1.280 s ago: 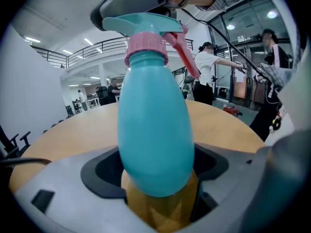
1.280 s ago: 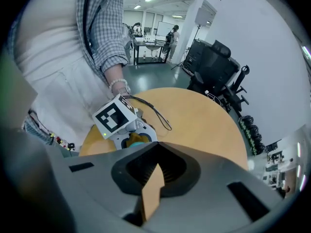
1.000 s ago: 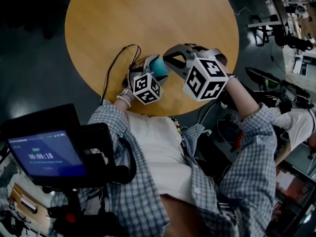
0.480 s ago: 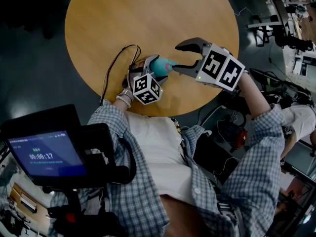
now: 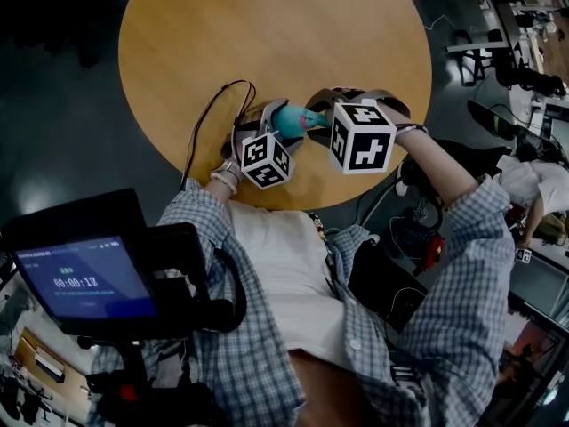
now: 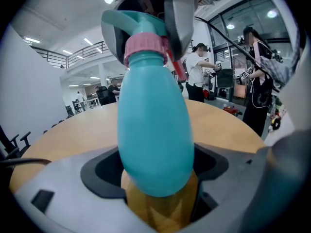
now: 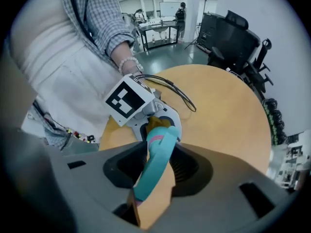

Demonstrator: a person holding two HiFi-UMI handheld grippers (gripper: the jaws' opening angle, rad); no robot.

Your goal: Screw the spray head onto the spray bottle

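A teal spray bottle [image 5: 286,116] is held tilted over the near edge of the round wooden table [image 5: 267,25], and my left gripper [image 5: 276,121] is shut on its body [image 6: 153,130]. The teal spray head [image 6: 121,21] sits on the neck above a pink collar [image 6: 144,45]. My right gripper [image 5: 318,118] points down over that head. In the right gripper view the spray head [image 7: 156,161] lies between the jaws with dark gaps at both sides. Those jaws have just been closing around the head, and the pads do not visibly press on it.
A black cable [image 5: 209,114] loops over the table beside the left gripper. A dark screen [image 5: 80,278] hangs at my chest. Office chairs [image 7: 243,38] stand past the table's far side, and people [image 6: 199,74] stand in the background.
The right gripper swung out to the right of the spray head with its jaws spread, then came back over the head. The left gripper and bottle kept still.
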